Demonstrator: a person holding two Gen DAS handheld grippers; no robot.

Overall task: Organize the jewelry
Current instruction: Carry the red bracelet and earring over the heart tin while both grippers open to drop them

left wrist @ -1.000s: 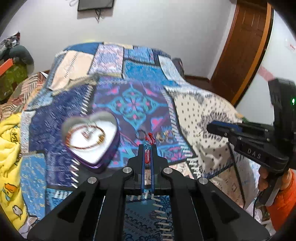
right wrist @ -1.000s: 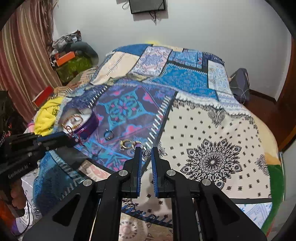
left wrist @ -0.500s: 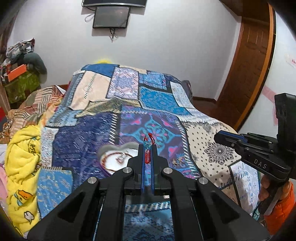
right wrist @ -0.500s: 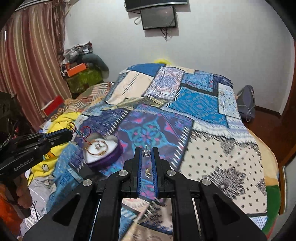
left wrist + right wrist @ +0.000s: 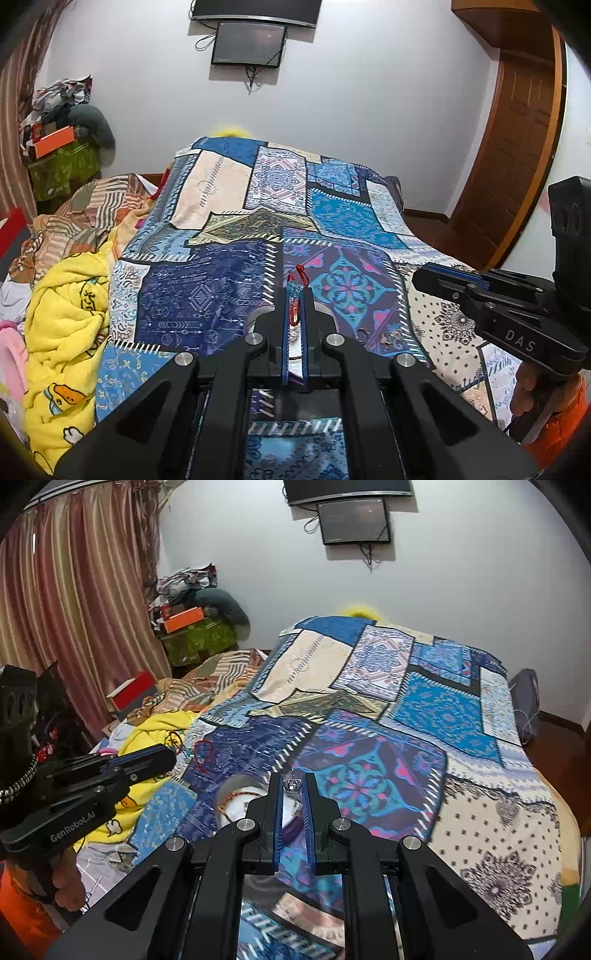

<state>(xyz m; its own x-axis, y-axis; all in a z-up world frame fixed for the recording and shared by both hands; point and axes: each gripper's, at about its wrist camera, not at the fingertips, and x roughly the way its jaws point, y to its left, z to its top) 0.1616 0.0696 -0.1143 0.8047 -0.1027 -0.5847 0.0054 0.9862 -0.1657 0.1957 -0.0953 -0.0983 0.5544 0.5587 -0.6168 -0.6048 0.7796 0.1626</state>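
Note:
My left gripper (image 5: 294, 291) is shut on a red cord bracelet (image 5: 297, 277) and holds it above the bed; the bracelet also hangs from its tips in the right wrist view (image 5: 202, 753). My right gripper (image 5: 293, 777) is shut on a small silver crown ring (image 5: 293, 784). The heart-shaped purple jewelry box (image 5: 236, 799), with a bangle inside, sits on the quilt below both grippers, mostly hidden behind the fingers (image 5: 286, 314). Gold rings (image 5: 388, 338) lie on the quilt right of the box.
A patchwork quilt (image 5: 229, 288) covers the bed. A yellow blanket (image 5: 62, 317) is bunched at the left. A wooden door (image 5: 517, 140) is at the right, curtains (image 5: 74, 590) and a cluttered stand (image 5: 199, 635) at the left.
Both grippers have risen and tilted up from the quilt. My right gripper picked up the crown ring. The box has slid under the fingers in both views.

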